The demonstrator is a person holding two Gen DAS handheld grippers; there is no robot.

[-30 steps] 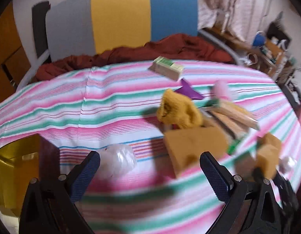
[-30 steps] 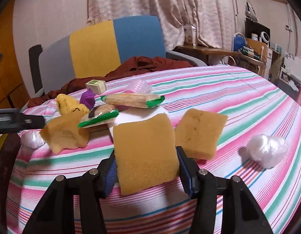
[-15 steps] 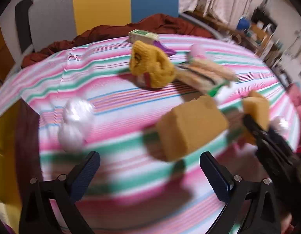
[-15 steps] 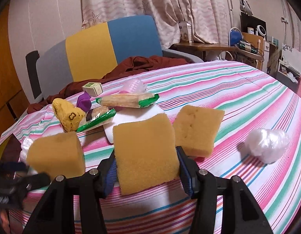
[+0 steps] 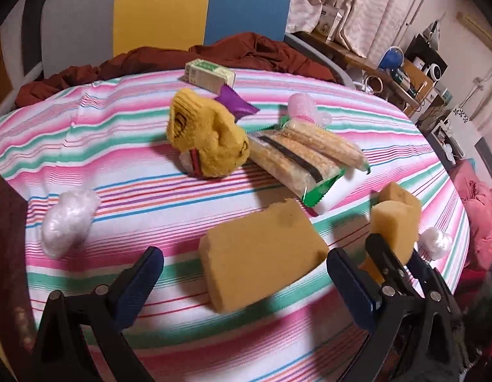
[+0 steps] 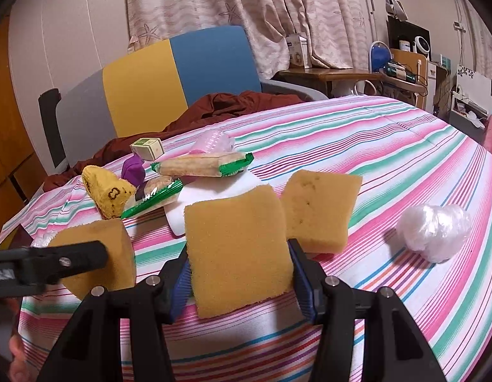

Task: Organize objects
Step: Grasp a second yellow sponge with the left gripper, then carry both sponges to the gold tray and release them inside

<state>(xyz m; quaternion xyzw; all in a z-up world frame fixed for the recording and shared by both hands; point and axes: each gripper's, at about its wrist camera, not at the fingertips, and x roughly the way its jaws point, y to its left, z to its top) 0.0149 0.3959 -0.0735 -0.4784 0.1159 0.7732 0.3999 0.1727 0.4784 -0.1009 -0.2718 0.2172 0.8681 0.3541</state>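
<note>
Firmly clamped on a square slab of ochre foam: right tool [image 6: 241,270], blue ribbed pads pressed into both side edges of the held sponge [image 6: 236,248], jaws partway closed, slab upright and lifted off the cloth, filling the lower centre of the right wrist view. Porous, matt, soft-cornered. Just behind it to the right, a second sponge [image 6: 319,210] of the same foam, pitted with small holes, lying on the striped counter [image 6: 373,146]. Further right, a crumpled wad of clear plastic [image 6: 434,235], glossy and lumpy.

Spread wide, gripping nothing: left tool [image 5: 244,273], black arms with blue pads at lower left and lower right of the left wrist view. Between those pads, flat on the cloth, a thick third sponge [image 5: 262,254], blocky, one top corner torn ragged; left pad clear of it, right pad just beside its edge, contact not discernible. Beyond, toward frame centre: a yellow knitted piece [image 5: 207,140], fuzzy and bunched; two clear snack packets [image 5: 297,159] with green ends, long and flat, resting on a white sheet [image 6: 214,187]; a purple foil wrapper [image 5: 236,103]; a small pale carton [image 5: 209,74]; a pink translucent lump [image 5: 301,106]. At the left edge, another plastic wad [image 5: 67,219]. Pink, green and white stripes across the whole counter cloth.
</note>
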